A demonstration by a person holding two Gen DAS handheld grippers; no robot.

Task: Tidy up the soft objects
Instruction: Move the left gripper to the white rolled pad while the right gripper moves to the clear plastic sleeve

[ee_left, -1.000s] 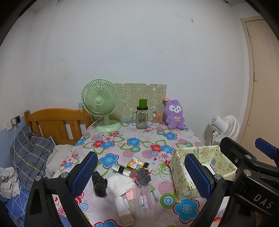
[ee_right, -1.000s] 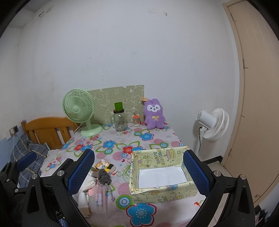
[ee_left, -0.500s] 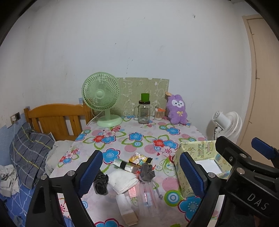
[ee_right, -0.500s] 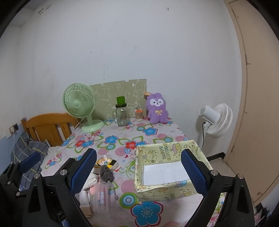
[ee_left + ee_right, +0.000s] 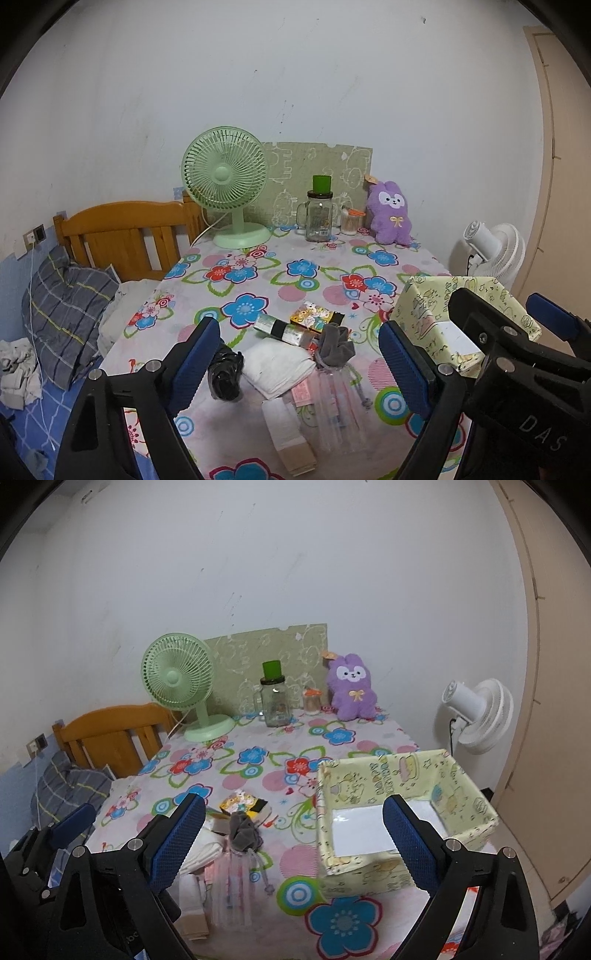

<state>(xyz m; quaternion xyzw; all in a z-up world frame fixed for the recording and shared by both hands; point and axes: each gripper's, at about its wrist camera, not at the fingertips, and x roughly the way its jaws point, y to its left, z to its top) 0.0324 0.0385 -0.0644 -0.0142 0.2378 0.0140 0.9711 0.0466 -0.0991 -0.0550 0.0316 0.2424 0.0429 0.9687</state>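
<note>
Both the left gripper (image 5: 299, 354) and the right gripper (image 5: 293, 834) hang released, holding nothing. Left of the box (image 5: 476, 805), the grey pouch (image 5: 334, 345) and white cloth (image 5: 275, 363) lie crowded among hard items, risking a mixed grab. Beyond them, the table (image 5: 332, 271) lies open.

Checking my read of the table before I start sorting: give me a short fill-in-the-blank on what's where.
1. The plush rabbit against the wall is coloured ____.
2. The yellow patterned box holds ____ soft items so far.
3. In the left wrist view, the folded white cloth lies just to the ____ of the black bundle.
4. Both the left gripper and the right gripper hold ____.

Missing words: purple; no; right; nothing
</note>
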